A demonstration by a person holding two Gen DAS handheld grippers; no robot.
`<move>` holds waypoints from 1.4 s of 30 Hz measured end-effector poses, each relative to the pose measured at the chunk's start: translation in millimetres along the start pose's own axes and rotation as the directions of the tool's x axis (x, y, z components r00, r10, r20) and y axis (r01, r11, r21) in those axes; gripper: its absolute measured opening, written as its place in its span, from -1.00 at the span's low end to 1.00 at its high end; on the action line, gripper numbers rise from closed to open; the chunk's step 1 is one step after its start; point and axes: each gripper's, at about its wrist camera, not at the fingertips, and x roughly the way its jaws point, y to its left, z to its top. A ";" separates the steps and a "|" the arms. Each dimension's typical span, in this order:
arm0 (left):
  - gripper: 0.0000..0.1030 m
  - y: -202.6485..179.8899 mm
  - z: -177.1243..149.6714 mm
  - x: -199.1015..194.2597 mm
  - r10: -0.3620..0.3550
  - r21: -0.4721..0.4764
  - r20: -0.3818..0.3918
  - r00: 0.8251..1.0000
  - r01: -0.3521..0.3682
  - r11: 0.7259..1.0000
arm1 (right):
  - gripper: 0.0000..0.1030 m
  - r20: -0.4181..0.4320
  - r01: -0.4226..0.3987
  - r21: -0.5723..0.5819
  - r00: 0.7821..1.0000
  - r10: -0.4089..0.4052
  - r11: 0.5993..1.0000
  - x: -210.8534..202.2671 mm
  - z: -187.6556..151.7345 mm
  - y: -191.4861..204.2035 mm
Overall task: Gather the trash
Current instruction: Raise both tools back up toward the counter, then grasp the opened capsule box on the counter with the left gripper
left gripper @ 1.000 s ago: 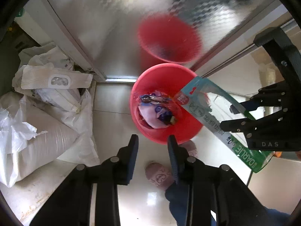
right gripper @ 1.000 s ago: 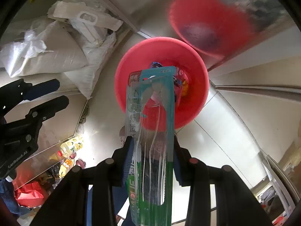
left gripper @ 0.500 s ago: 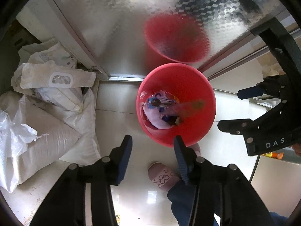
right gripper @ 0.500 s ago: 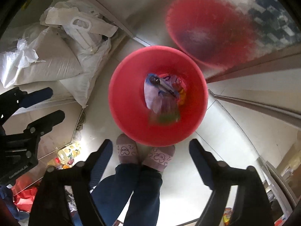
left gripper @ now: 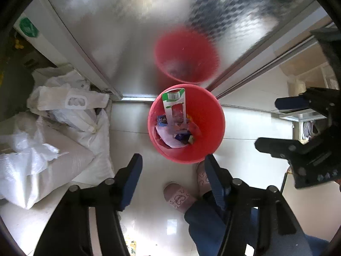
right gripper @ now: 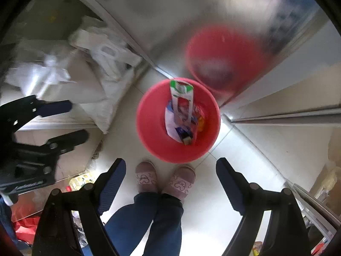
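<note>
Red plastic bin [left gripper: 210, 140] stands on the pale tiled floor [left gripper: 132, 145], close against the foot of a brushed-metal door [left gripper: 127, 42] that shows the bin's blurred reflection. Inside the bin: a green-and-white toothbrush package [left gripper: 173, 104], leaning upright against the far wall with its top at rim level, plus a white wrapper and small coloured scraps [left gripper: 177, 134] at the bottom.

Left gripper [left gripper: 173, 170] points straight down over the floor beside the bin's near rim. Its fingers [left gripper: 132, 175] are apart and opening; nothing between them. Right gripper [right gripper: 170, 183] also points down, fingers [right gripper: 229, 181] spread wide, nothing between them; a person's two pink slippers [right gripper: 147, 177] and dark blue trouser legs [right gripper: 149, 221] show through the gap. Each gripper appears at the edge of the other's view.

White woven sacks [left gripper: 53, 149] and a white plastic bag [left gripper: 68, 102] are piled on the floor left of the bin, against the door frame. Right wrist view is motion-blurred towards its upper part.
</note>
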 end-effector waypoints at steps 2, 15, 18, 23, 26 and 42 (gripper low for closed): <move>0.27 -5.2 -1.7 -20.6 -0.002 0.004 0.003 1.000 0.002 1.000 | 0.65 0.030 0.019 -0.013 0.999 -0.019 1.000 -19.5 -4.1 7.8; 0.64 -42.9 -21.6 -216.8 0.061 -0.015 0.136 0.989 -0.060 0.998 | 0.65 0.169 0.016 0.009 0.986 -0.017 1.000 -202.6 -41.2 53.2; 0.66 -50.7 -24.0 -267.3 0.087 -0.022 0.179 0.980 -0.084 0.996 | 0.65 0.242 0.069 -0.023 0.968 -0.061 0.997 -249.5 -52.0 64.3; 0.68 -65.2 -26.8 -345.2 0.100 -0.010 0.225 0.969 -0.100 0.995 | 0.66 0.329 0.060 -0.008 0.943 -0.054 0.998 -316.1 -60.8 71.0; 0.68 -74.7 -28.0 -381.7 0.112 0.026 0.275 0.955 -0.124 0.992 | 0.69 0.403 0.095 -0.019 0.912 -0.079 0.995 -349.8 -62.5 79.1; 0.74 -72.7 3.0 -468.9 0.193 0.005 0.396 0.898 -0.212 0.977 | 0.99 0.608 0.162 -0.052 0.788 -0.098 0.985 -434.4 -38.0 82.0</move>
